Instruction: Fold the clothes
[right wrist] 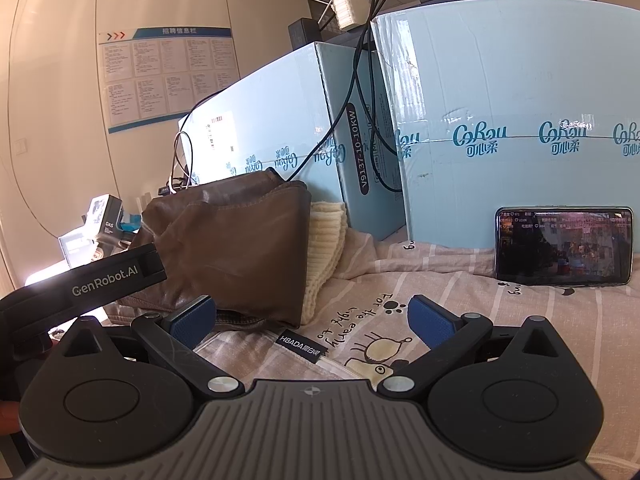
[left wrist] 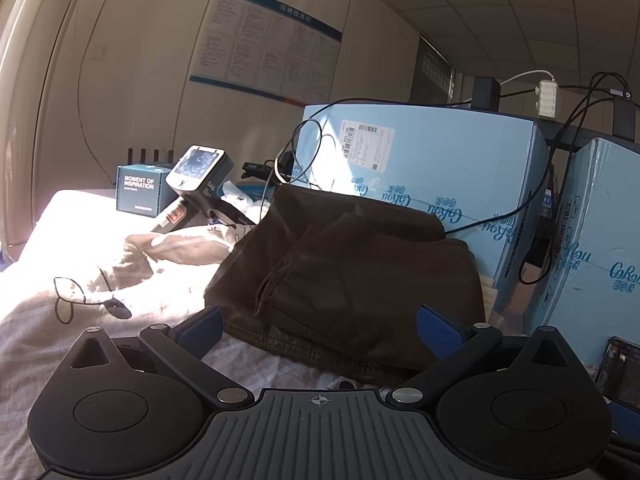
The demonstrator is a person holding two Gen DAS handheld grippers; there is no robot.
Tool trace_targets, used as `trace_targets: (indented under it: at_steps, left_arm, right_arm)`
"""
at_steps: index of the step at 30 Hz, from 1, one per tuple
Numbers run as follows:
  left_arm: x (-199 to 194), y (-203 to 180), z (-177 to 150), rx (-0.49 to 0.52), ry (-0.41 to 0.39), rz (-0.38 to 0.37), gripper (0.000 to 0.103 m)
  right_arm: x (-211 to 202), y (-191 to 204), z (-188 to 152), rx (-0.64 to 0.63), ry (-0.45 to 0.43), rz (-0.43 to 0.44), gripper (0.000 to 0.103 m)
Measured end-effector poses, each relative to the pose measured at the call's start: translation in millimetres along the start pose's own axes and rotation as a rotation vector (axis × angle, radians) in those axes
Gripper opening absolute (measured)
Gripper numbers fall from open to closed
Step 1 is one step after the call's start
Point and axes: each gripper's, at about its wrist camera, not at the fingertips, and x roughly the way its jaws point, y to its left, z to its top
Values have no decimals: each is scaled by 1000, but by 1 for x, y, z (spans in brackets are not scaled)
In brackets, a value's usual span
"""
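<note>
- while blue boxes point(right wrist: 520, 120) wall off the upper right, striped bedding point(right wrist: 460, 300) lies bare at lower right.
- folded brown garment point(left wrist: 352, 272) sits centre frame; left gripper point(left wrist: 320, 332) and right gripper point(right wrist: 312, 320) both gape, empty.

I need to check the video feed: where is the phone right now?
In the right wrist view the phone stands on its long edge at the right, on the bedsheet, leaning against the nearer light blue box.

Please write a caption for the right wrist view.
Open right gripper facing a folded brown jacket beside blue boxes.

black gripper point(left wrist: 320, 330), blue pads point(left wrist: 438, 334)
</note>
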Motion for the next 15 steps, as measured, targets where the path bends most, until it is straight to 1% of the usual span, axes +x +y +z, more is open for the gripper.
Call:
trace_targets:
  at_steps: [15]
  left_arm:
    - [0,0,0,2,-2,4,103]
  right_arm:
    - [0,-1,0,1,2,1,103]
